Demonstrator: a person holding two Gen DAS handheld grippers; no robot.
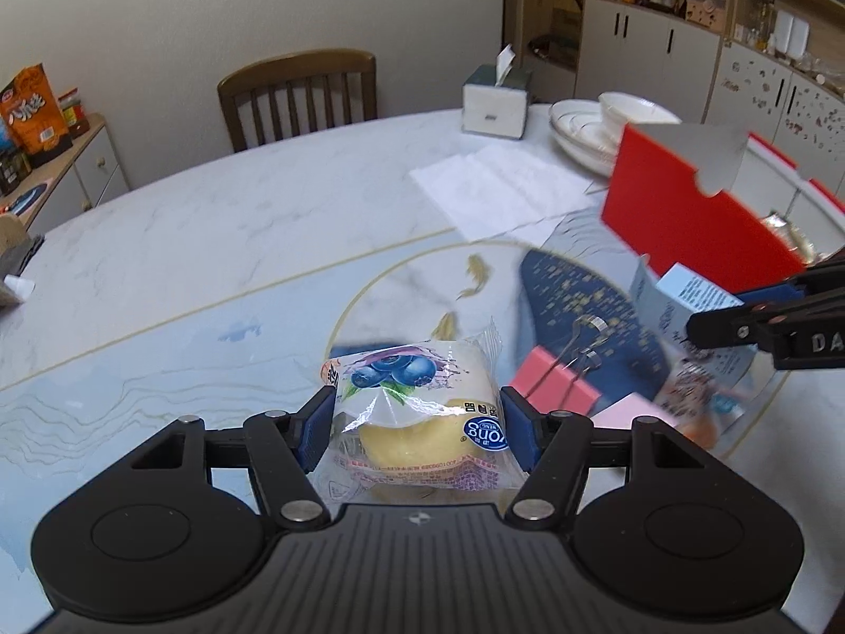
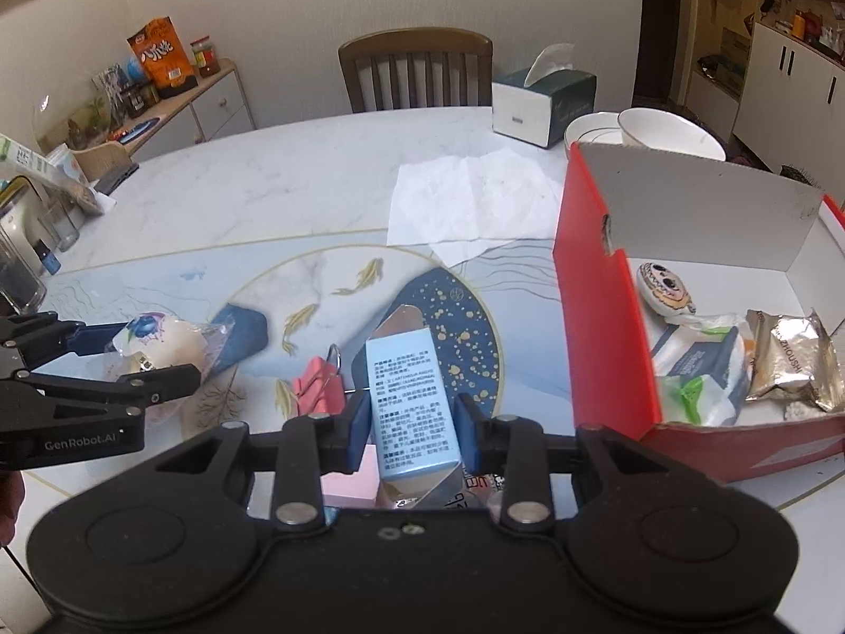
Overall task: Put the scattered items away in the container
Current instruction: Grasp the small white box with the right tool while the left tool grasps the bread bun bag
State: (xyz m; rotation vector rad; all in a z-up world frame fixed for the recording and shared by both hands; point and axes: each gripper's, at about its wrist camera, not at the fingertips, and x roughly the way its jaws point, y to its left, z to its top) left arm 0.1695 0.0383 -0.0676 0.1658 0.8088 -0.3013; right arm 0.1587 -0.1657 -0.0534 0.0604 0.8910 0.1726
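Red box (image 2: 602, 317), open-topped and partly filled, is stood at the table's right edge. Blueberry bun packet (image 1: 417, 412) is clamped in left gripper (image 1: 417, 422); pale carton (image 2: 409, 401) is pinched by right gripper (image 2: 412, 422), both apparently lifted for transfer.

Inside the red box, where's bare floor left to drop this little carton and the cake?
The red box has bare white floor along its back wall, right of the painted pebble, and a strip at the front right. The middle is crowded: silver packet and white pouches. The right tool holds the carton, the left tool the cake.
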